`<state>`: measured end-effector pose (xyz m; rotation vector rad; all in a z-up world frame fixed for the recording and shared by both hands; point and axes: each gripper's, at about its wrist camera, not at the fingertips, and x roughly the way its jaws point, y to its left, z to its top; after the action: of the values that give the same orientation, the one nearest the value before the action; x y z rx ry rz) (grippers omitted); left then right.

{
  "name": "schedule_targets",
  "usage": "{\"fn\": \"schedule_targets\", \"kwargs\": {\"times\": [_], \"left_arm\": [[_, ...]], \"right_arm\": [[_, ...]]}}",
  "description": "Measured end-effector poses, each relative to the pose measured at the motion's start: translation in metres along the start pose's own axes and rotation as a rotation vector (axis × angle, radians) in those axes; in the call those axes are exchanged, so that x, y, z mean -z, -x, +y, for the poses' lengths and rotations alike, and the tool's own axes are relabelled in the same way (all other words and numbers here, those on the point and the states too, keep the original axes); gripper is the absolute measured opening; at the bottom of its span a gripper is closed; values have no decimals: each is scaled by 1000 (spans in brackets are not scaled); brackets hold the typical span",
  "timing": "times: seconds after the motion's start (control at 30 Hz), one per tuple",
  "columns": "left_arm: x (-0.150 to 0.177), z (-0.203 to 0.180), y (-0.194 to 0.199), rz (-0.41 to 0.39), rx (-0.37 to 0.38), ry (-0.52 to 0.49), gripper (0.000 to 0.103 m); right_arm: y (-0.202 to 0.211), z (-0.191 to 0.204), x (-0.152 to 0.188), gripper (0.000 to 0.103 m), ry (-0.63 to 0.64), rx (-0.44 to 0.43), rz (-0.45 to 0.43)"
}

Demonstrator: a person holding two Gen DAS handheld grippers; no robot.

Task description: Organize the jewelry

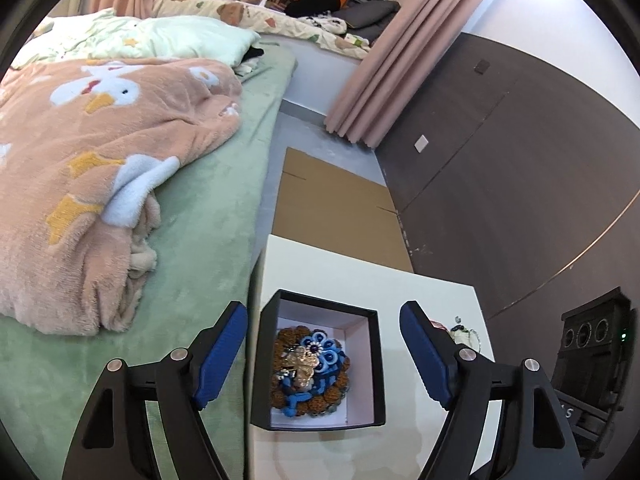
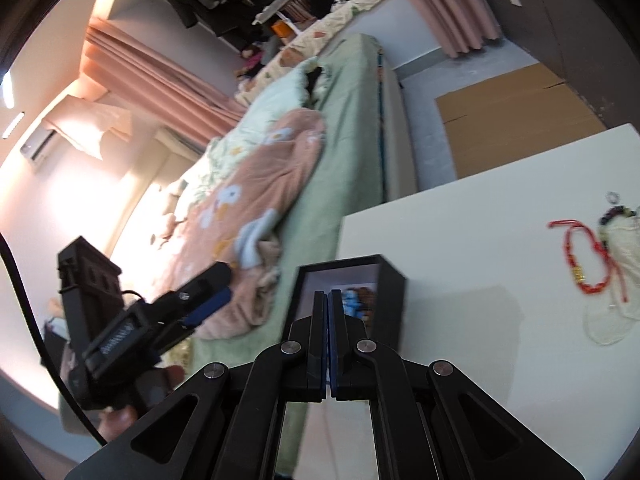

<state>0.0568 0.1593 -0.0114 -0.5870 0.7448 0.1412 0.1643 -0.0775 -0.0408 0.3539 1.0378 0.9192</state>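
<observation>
A black jewelry box (image 1: 378, 360) with a white inside stands on the white table (image 1: 320, 268). In it lies a heap of blue and brown beaded jewelry with a gold ornament (image 1: 310, 372). My left gripper (image 1: 324, 344) is open, its blue pads on either side of the box, above it. In the right wrist view the box (image 2: 394, 300) is just ahead of my right gripper (image 2: 327, 300), which is shut with nothing seen between the pads. A red cord bracelet (image 2: 580, 256) and a dark beaded bracelet (image 2: 616, 216) lie on the table at the right. The left gripper (image 2: 208, 300) shows at the left.
A bed with a green sheet (image 1: 208, 240) and a pink blanket (image 1: 100, 160) runs along the table's left side. Flat cardboard (image 1: 336, 208) lies on the floor beyond the table. A dark panelled wall (image 1: 500, 160) is at the right. A pale pouch (image 2: 616, 300) lies under the bracelets.
</observation>
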Motion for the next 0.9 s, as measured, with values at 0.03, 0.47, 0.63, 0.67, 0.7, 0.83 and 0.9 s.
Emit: {"fn": "schedule_targets", "kwargs": {"times": [0.03, 0.47, 0.63, 0.67, 0.7, 0.83, 0.9], "left_arm": [[0, 1, 0, 1, -3, -1, 79], [-2, 7, 2, -16, -26, 4, 79], [-2, 7, 2, -15, -23, 9, 79], [-2, 7, 2, -17, -24, 8, 79], [-2, 6, 3, -20, -25, 5, 79], [-2, 5, 3, -25, -33, -6, 79], [-2, 6, 2, -24, -32, -1, 79]], "right_arm": [[-1, 2, 0, 2, 0, -12, -1], [-11, 11, -8, 12, 13, 28, -11], [11, -28, -20, 69, 18, 352, -52], [14, -37, -22, 69, -1, 365, -44], [16, -51, -25, 69, -39, 362, -23], [17, -78, -29, 63, -78, 404, 12], [14, -88, -28, 57, -91, 424, 36]]}}
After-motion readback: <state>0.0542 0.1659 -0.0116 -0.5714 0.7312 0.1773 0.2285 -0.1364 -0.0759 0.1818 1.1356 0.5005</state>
